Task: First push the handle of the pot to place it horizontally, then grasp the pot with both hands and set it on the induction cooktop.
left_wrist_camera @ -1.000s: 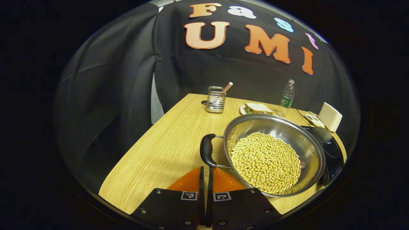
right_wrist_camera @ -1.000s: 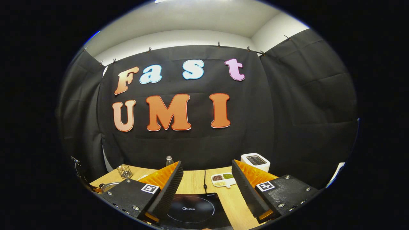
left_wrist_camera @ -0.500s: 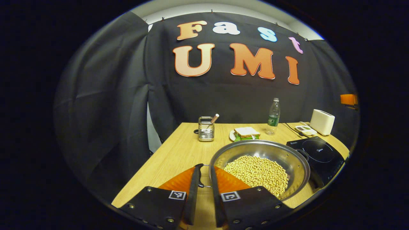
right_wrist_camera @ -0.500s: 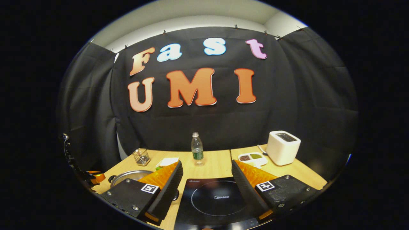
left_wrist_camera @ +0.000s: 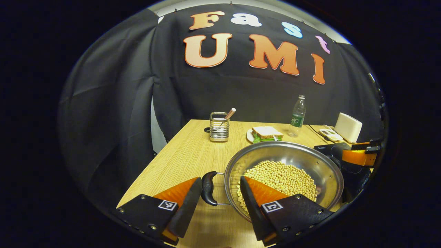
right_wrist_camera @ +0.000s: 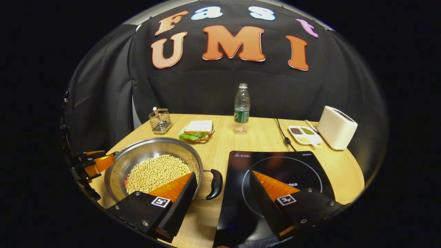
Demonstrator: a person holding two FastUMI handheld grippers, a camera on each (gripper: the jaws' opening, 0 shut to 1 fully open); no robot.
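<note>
Pot (left_wrist_camera: 286, 168) sits on the desk (left_wrist_camera: 193, 155) left of the induction cooktop (right_wrist_camera: 275, 172), not on it yet. It's a wide steel pot full of soybeans (right_wrist_camera: 156, 172), with two black side handles that read as lying level already. Left handle (left_wrist_camera: 208, 187) sits between the left gripper (left_wrist_camera: 217, 196) fingers; jaws wide, not touching it. Right handle (right_wrist_camera: 216, 183) lies just off the right gripper (right_wrist_camera: 224, 193), inside its gap; jaws wide too, holding nothing. The right-hand finger of that gripper hangs over the cooktop glass.

Risks, as I judge them:
- Handles are thin loops, so an off-centre pinch could slip or twist the handle in the jaws.
- Uneven lift between the two sides tips the pot, and the beans are heaped enough to roll out over the rim.
- Pot rim is close to the cooktop edge, so a low carry could knock or drag against it.
- Left gripper's right-hand finger overlaps the rim in the left gripper view, and closing there may catch the pot wall instead of the handle.

Farther back: utensil holder (left_wrist_camera: 219, 126), sandwich plate (right_wrist_camera: 197, 131), water bottle (right_wrist_camera: 242, 108), toaster (right_wrist_camera: 337, 127), well apart from the path.
</note>
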